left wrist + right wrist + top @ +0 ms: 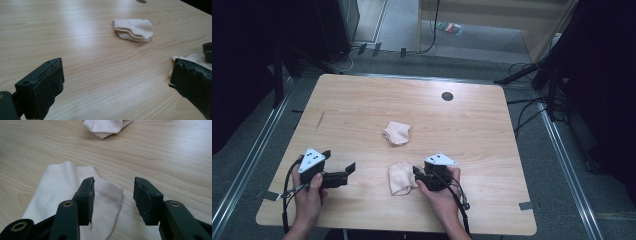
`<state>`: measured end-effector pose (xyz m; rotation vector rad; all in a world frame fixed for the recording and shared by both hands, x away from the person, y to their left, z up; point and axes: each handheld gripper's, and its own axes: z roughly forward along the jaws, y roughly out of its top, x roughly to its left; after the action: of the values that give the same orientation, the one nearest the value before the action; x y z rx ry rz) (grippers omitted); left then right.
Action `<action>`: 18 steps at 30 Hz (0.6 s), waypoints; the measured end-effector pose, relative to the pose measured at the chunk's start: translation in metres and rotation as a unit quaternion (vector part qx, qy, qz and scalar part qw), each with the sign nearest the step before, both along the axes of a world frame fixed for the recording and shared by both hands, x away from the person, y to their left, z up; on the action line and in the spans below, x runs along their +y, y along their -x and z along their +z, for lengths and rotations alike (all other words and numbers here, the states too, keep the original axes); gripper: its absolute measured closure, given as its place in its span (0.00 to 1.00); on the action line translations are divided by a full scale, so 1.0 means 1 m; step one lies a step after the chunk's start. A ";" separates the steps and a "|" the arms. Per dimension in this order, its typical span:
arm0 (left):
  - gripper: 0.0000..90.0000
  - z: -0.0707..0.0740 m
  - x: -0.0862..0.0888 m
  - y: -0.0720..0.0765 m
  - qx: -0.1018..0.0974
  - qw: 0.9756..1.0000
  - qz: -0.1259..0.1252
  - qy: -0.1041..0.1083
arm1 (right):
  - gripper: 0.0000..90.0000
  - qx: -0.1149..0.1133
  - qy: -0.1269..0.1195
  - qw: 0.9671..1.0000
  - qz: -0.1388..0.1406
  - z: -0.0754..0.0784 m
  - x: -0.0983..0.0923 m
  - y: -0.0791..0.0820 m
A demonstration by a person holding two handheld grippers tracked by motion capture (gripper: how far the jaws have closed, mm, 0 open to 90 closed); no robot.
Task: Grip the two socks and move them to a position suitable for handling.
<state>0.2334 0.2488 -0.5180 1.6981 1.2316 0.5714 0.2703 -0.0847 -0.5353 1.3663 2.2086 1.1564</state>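
Right gripper view: your right gripper hangs spread, 1 jaw over the near sock's edge; your left gripper, spread and empty, sits left on the surface.

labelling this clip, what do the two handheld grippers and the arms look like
Both the left gripper and the right gripper are black, each with a grey three-cornered plate on top, two blocky dark padded jaws and a black trailing cable. Brass-coloured rivets mark the right one's jaw arms. The forearms are bare.
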 end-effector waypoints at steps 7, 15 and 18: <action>0.00 -0.001 -0.029 -0.013 0.013 0.999 -0.035 0.009 | 0.59 0.001 0.004 1.000 0.004 -0.008 0.004 -0.006; 0.00 -0.011 -0.042 -0.006 0.024 0.998 -0.061 0.012 | 0.93 -0.012 0.030 0.999 0.015 -0.013 0.008 -0.002; 0.00 -0.017 -0.051 -0.001 0.040 0.996 -0.083 0.014 | 0.98 -0.007 0.016 1.000 0.022 -0.009 0.007 -0.001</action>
<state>0.2348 0.1975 -0.5346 1.7933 1.1360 0.3883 0.2716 -0.0775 -0.5443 1.3006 2.2480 1.1361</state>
